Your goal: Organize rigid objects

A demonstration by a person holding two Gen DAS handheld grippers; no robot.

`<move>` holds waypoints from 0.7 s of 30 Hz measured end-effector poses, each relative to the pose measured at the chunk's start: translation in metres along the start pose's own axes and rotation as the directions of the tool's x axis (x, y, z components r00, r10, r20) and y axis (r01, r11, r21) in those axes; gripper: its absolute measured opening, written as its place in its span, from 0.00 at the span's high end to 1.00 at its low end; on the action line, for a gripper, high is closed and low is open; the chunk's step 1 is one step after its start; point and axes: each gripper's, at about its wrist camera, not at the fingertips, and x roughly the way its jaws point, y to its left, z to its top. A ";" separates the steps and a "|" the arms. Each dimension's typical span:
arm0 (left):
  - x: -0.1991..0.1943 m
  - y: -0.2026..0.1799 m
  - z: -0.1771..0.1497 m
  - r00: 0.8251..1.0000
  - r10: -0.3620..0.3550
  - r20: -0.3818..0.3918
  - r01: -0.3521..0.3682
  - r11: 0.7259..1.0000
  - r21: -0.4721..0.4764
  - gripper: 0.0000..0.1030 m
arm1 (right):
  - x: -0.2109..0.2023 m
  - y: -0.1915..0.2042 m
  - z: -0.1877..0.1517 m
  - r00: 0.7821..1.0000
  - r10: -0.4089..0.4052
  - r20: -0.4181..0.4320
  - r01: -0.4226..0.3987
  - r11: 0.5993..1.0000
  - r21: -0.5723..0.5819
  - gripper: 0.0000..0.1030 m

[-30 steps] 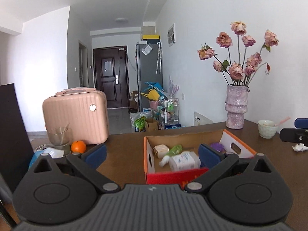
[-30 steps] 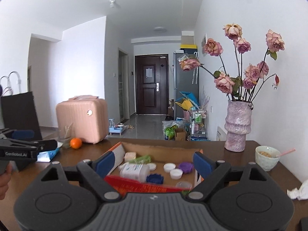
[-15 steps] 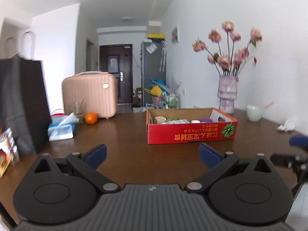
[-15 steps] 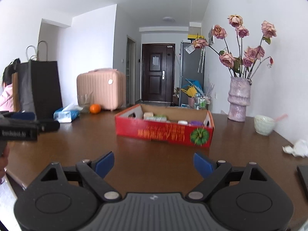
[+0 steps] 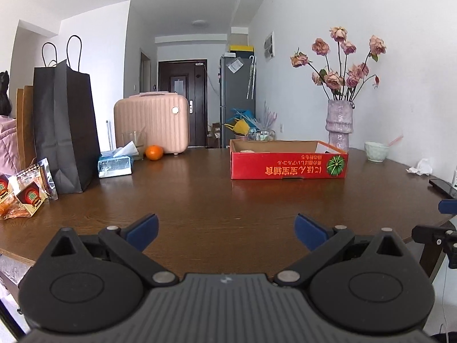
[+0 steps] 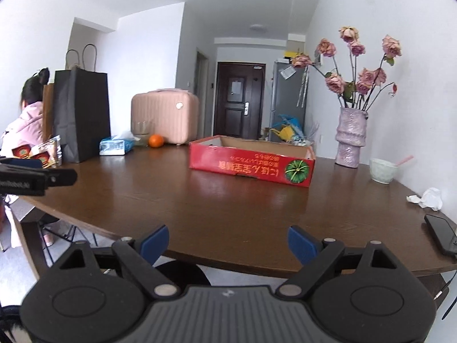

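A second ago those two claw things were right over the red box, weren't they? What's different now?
Both have pulled back from the red box toward the near edge of the table. The left gripper and the right gripper remain open and empty; nothing was picked up or let go. The box, the orange and the vase have not moved.

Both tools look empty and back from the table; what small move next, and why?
Probably bring the right tool forward toward the red box: both the right and left tool are open, holding nothing, and the box sits far across the table.
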 end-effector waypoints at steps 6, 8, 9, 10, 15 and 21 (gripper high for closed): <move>-0.010 -0.003 0.004 0.999 -0.010 0.032 0.008 0.999 0.043 0.00 | -0.006 0.003 0.004 0.999 0.028 0.030 -0.028 1.000 0.005 0.13; -0.012 -0.003 0.006 0.999 -0.017 0.036 0.015 0.999 0.047 0.00 | -0.007 0.004 0.005 0.999 0.027 0.033 -0.028 1.000 0.005 0.13; -0.012 -0.003 0.006 0.999 -0.019 0.036 0.017 0.999 0.049 0.00 | -0.007 0.004 0.005 0.999 0.027 0.034 -0.028 1.000 0.002 0.13; -0.013 -0.003 0.007 0.999 -0.016 0.036 0.015 0.999 0.049 0.00 | -0.008 0.004 0.006 0.999 0.026 0.032 -0.026 1.000 0.003 0.13; -0.014 -0.003 0.008 0.999 -0.015 0.045 0.013 0.999 0.046 0.00 | -0.010 -0.005 0.010 0.999 0.005 0.047 -0.007 0.998 0.055 0.13; -0.014 -0.005 0.007 0.999 -0.016 0.044 0.014 0.998 0.054 0.00 | -0.015 -0.005 0.011 0.997 -0.004 0.081 0.000 0.998 0.055 0.13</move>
